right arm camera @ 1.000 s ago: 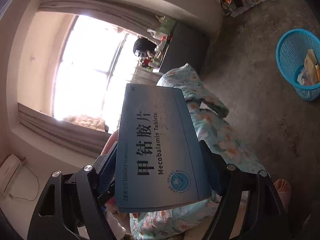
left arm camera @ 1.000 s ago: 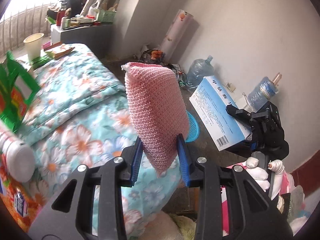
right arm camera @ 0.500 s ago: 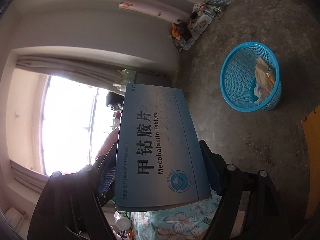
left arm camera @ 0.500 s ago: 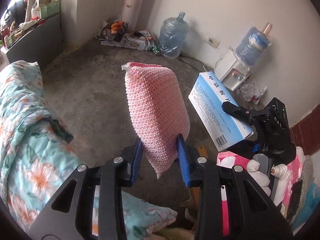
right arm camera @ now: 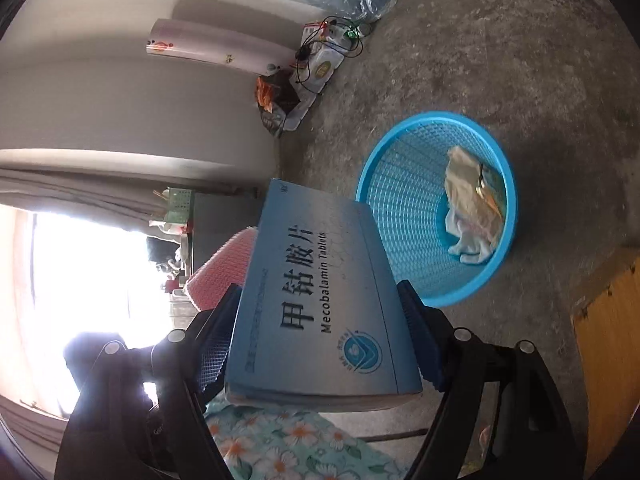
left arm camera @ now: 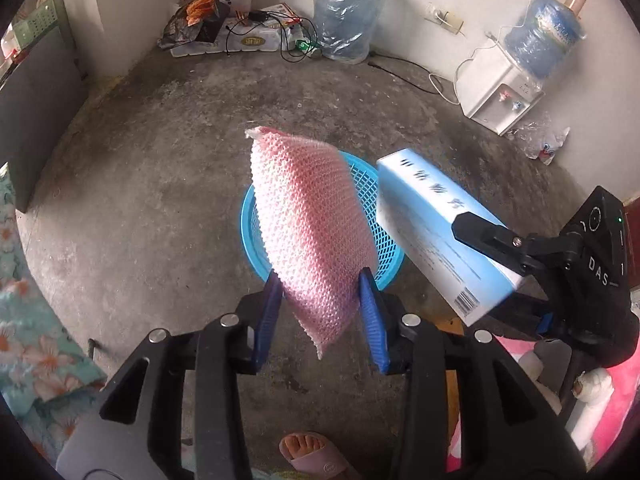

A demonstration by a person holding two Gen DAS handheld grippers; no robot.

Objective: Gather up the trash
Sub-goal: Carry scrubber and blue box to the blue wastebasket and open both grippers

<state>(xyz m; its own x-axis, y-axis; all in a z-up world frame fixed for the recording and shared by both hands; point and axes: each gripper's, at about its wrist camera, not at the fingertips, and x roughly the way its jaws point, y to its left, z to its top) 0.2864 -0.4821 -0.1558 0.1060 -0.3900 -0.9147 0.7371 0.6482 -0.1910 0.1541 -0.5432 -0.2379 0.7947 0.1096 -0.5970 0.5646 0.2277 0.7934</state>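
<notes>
As left tongs [left arm camera: 320,286], right tongs [right arm camera: 320,300] just widened, gripped pink knit sponge [left arm camera: 308,216], blue box [right arm camera: 308,256]

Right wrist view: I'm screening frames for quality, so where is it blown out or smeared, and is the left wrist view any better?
Right wrist view: the window is blown out white; the box print stays legible. Left wrist view: evenly lit, but the box lettering is motion-smeared.

Left gripper [left arm camera: 320,316], right gripper [right arm camera: 320,344]: jaws just widening, objects between.
</notes>
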